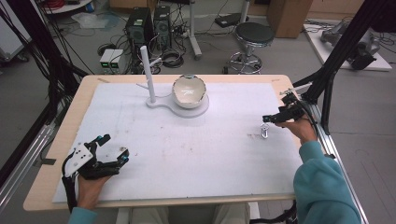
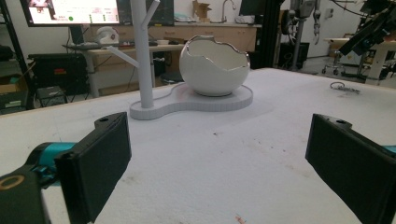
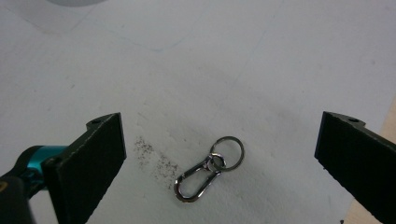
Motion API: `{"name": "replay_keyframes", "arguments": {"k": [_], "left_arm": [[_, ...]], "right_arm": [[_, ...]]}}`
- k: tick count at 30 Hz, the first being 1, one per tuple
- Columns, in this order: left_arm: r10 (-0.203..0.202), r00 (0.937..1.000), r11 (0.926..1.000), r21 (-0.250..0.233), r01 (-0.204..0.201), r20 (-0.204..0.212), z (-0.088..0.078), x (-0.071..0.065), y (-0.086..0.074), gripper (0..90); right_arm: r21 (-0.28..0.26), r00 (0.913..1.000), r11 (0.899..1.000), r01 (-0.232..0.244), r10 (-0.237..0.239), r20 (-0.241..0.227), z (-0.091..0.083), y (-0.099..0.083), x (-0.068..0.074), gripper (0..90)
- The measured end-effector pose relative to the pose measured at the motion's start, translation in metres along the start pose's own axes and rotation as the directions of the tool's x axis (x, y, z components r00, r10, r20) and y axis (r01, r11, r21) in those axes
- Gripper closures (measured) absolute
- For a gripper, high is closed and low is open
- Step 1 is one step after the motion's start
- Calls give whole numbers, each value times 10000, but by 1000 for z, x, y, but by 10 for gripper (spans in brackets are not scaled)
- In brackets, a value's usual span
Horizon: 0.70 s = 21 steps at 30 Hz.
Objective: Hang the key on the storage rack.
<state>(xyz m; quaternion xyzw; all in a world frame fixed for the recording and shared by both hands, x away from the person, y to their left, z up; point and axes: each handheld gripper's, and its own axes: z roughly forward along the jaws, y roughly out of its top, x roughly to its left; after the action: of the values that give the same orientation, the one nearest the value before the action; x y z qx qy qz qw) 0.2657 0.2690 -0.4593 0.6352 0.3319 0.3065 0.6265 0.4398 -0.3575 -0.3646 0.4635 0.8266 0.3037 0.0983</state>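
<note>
My right gripper (image 1: 273, 118) hovers with jaws wide over the key clip (image 3: 208, 168), which lies flat on the table (image 1: 187, 154) at about four o'clock from the stand (image 1: 150, 77). Nothing is grasped yet; picking and hanging remain. My left gripper (image 1: 114, 147) rests wide open.

High view: above near table edge, facing forward-down. Left gripper view: low, level, faces egg-shaped bowl (image 2: 213, 65) from afar; shared with high view (image 1: 189, 91). Right gripper view: close, downward, right of bowl.
</note>
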Motion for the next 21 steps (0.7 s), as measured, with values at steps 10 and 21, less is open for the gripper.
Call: {"name": "replay_keyframes", "arguments": {"k": [10, 21], "left_arm": [[9, 10000, 10000, -3, -9, -4, 0, 0, 0, 73], [-7, 10000, 10000, -8, 7, -12, 0, 0, 0, 73]], "right_arm": [[1340, 9995, 9908, -210, 242, -218, 23, -1, -15, 11], [2073, 9940, 9741, -904, 1010, -411, 37, -3, -21, 55]]}}
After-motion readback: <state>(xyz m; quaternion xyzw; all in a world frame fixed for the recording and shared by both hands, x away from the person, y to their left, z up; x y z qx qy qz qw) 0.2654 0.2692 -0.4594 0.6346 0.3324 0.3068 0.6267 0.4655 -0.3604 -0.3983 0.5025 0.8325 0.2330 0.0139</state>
